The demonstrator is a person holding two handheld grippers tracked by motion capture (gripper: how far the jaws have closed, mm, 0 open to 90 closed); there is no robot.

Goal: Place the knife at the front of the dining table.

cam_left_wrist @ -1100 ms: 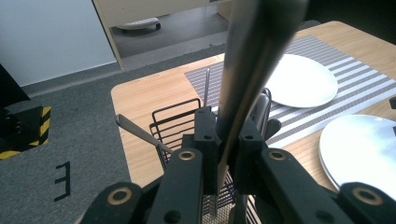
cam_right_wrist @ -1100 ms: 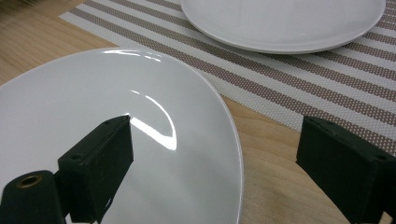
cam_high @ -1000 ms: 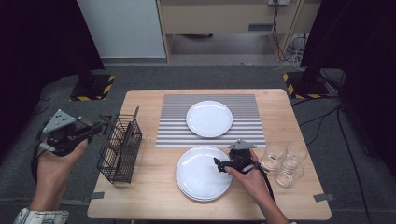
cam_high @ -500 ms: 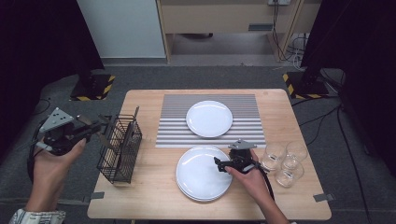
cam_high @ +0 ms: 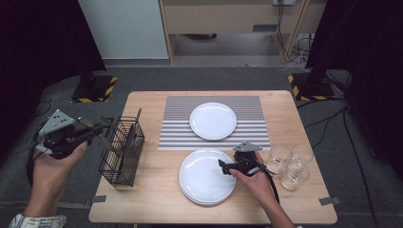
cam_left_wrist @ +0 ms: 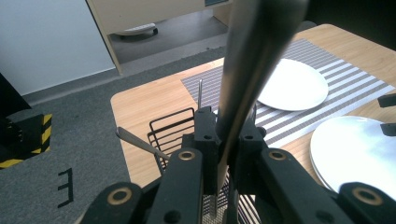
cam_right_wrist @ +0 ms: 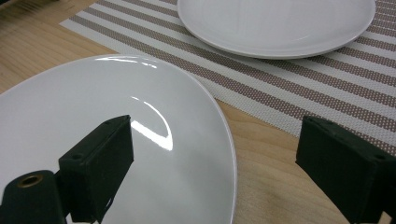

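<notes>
From the high view, the left gripper [cam_high: 97, 130] hangs off the left edge of the light wooden table [cam_high: 157, 199], just beside the black wire cutlery basket [cam_high: 122, 153] that stands on the table's left side, and its jaws are clenched on a slim metal utensil [cam_high: 105, 140] that slants toward the basket's rim. The right gripper [cam_high: 223, 167] sits low over the right rim of the near stack of round white plates [cam_high: 202, 178], which lies at the table's front middle; its jaws are spread, one over the plate and one outside the rim. A second round white plate [cam_high: 213, 120] rests on the grey-and-white striped placemat [cam_high: 173, 128] behind the stack, and three clear drinking glasses [cam_high: 290, 164] cluster near the right edge, just beside the right hand. In the left gripper view, the two black jaws press together on the utensil, whose dull metal handle [cam_left_wrist: 252, 60] rises steeply out of them toward the top of the picture; beyond the jaws the wire basket [cam_left_wrist: 170, 128] stands on the wood with another metal piece leaning out of it, and both plates lie to the right. In the right gripper view, the jaws stand wide apart and released: the left one hovers over the glossy surface of the near plate [cam_right_wrist: 140, 154], the right one over the bare wood beside the rim, with the placemat [cam_right_wrist: 280, 88] and the far plate [cam_right_wrist: 275, 23] beyond; whether either jaw touches the plate cannot be told.
</notes>
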